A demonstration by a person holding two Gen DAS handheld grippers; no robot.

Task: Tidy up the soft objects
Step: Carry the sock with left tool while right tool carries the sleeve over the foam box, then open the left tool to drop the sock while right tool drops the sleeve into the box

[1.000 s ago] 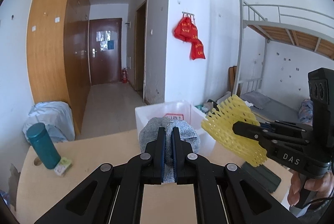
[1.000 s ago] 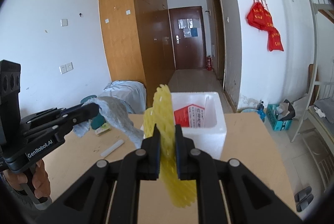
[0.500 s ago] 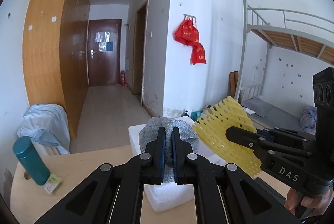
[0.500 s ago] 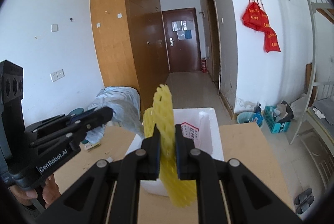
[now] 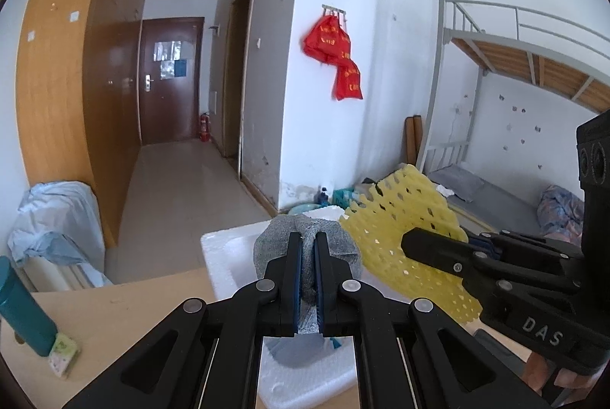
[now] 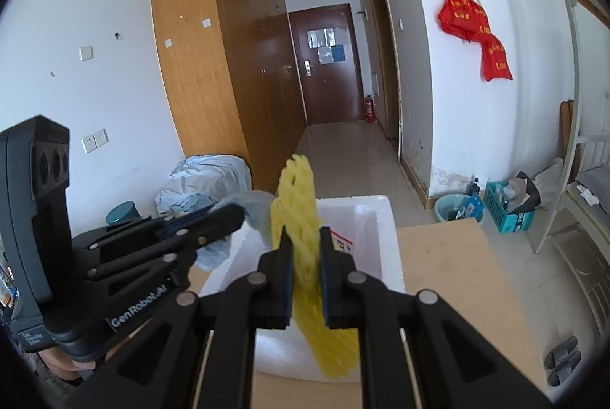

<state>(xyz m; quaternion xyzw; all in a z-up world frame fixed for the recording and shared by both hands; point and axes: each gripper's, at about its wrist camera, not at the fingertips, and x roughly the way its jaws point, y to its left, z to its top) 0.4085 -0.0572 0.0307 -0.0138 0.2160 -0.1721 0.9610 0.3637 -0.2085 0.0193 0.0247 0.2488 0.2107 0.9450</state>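
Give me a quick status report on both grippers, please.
Left gripper shut on grey foam wrap. Right gripper shut on yellow foam net. Both over the white foam box. Nothing in the way.

The right gripper (image 6: 306,245) pinches a yellow foam net (image 6: 301,218) above the white foam box (image 6: 375,237), which sits on the wooden surface (image 6: 450,275). Left of the box, the left gripper (image 6: 225,218) clamps a grey foam sheet (image 6: 253,208).
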